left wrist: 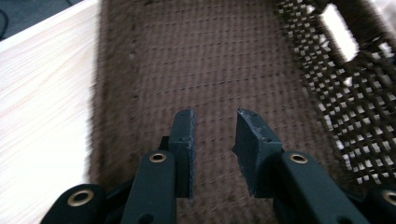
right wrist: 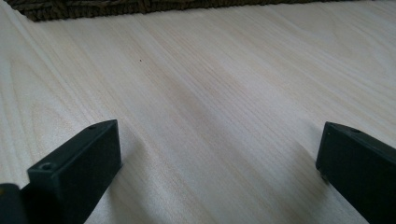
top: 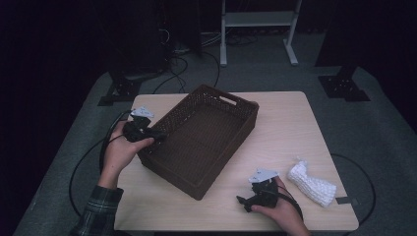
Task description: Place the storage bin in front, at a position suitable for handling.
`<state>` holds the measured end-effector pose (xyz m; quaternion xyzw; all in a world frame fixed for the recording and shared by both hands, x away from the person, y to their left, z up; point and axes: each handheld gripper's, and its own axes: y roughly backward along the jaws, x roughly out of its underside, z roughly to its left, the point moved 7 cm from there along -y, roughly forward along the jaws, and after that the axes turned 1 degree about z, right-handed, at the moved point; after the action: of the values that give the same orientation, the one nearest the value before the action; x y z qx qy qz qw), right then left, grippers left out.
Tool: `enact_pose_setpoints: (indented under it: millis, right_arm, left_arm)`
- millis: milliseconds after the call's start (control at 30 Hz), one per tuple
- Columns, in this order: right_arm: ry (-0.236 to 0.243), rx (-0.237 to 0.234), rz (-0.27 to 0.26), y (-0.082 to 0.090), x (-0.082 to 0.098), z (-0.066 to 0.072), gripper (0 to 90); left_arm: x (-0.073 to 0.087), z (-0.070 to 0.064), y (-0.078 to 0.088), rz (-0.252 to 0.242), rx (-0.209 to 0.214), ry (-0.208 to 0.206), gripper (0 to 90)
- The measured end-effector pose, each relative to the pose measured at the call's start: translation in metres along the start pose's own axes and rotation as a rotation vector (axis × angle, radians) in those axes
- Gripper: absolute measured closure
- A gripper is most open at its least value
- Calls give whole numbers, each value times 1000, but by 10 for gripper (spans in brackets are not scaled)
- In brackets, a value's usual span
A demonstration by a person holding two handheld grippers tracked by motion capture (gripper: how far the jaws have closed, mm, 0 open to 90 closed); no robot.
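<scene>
Right gripper [top: 244, 201] rests on the tabletop [top: 290, 123] just off the near corner of the brown woven basket [top: 216, 167], jaws spread wide, nothing between them; right gripper view shows bare wood between its two fingers [right wrist: 74, 168] and the basket edge [right wrist: 93, 9] beyond. Left gripper [top: 158, 137] sits at the basket's left long wall, at the rim, jaws at a narrow gap with nothing pinched; left gripper view has its fingers [left wrist: 184, 140] over the basket's woven floor [left wrist: 210, 60], not touching any item. Basket lies at an angle mid-tabletop, holding nothing, handle slot in its far end wall. White knobbly object [top: 311, 184] lies on the tabletop right of the basket, just beside the right gripper, apart from it.
</scene>
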<state>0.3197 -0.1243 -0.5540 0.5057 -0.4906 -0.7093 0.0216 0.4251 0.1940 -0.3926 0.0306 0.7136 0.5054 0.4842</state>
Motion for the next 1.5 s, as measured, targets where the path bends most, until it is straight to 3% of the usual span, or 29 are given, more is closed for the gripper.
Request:
enact_pose_setpoints:
  millis: [500,667,900,1000,1100,1167,1233,1333,1500]
  right_arm:
    - [-1,-2,2,0,0,0,0]
    - [-1,-2,2,0,0,0,0]
    - [0,-1,1,0,0,0,0]
    - [0,-1,1,0,0,0,0]
    - [-1,-1,2,0,0,0,0]
    - [-1,-1,2,0,0,0,0]
    - [-1,-2,2,0,0,0,0]
    - [0,-1,2,0,0,0,0]
    - [-2,-1,2,0,0,0,0]
  left_arm:
    - [-22,-48,-26,-28,120,-23,676]
    - [-28,-65,-34,-36,172,-45,679]
    - [-34,-87,-43,-9,230,-90,719]
    - [-36,-93,-48,7,246,-93,724]
    - [-37,-97,-53,13,234,-105,702]
    - [-39,-103,-55,11,273,-101,703]
    - [-41,-108,-57,20,282,-110,703]
    - [-48,-117,-61,-12,296,-111,705]
    - [-56,-131,-71,-6,288,-134,704]
